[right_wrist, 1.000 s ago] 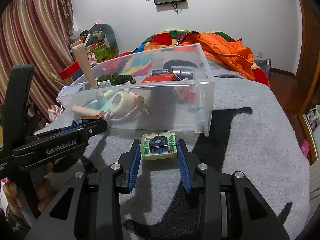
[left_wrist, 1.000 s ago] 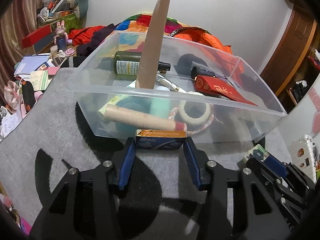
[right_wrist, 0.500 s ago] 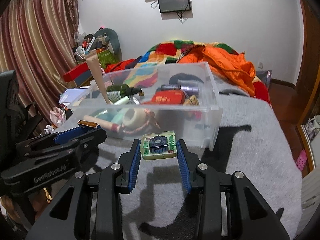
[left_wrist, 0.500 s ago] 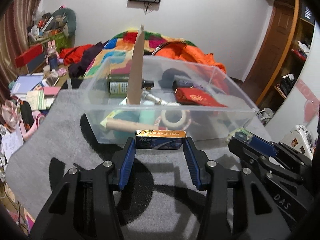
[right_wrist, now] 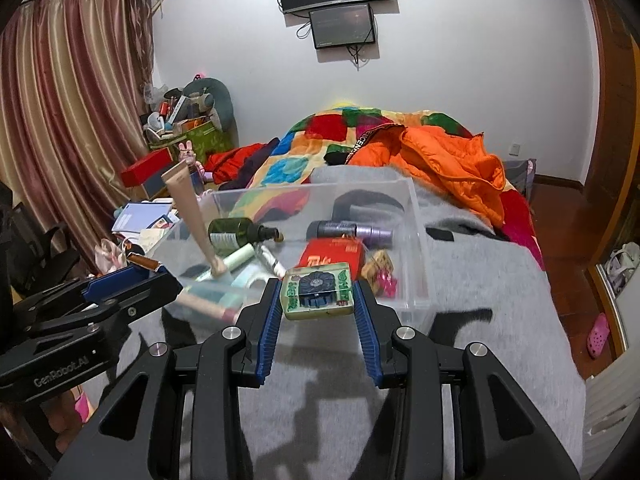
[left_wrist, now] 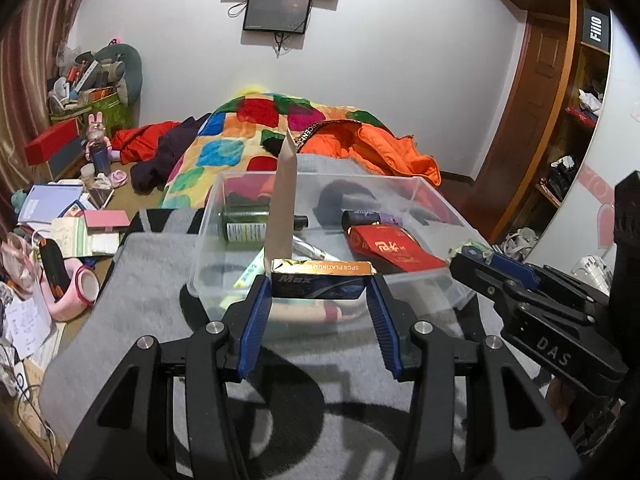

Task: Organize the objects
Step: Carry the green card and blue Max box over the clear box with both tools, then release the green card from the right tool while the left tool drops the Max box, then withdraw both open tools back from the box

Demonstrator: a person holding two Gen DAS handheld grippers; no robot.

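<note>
I hold both tools side by side, tipped downward. My left tool (left_wrist: 320, 280) has its blue pads clamped on something at their tips; my right tool (right_wrist: 317, 294) is likewise closed on a load, its jaws set narrower.

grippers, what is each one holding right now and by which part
Left gripper clamps the dark blue box by its two short ends. Right gripper clamps the green box by its side edges.

walls white | striped curtain (right_wrist: 60, 128) | wooden wardrobe (left_wrist: 560, 92) | wall screens (right_wrist: 340, 4)
</note>
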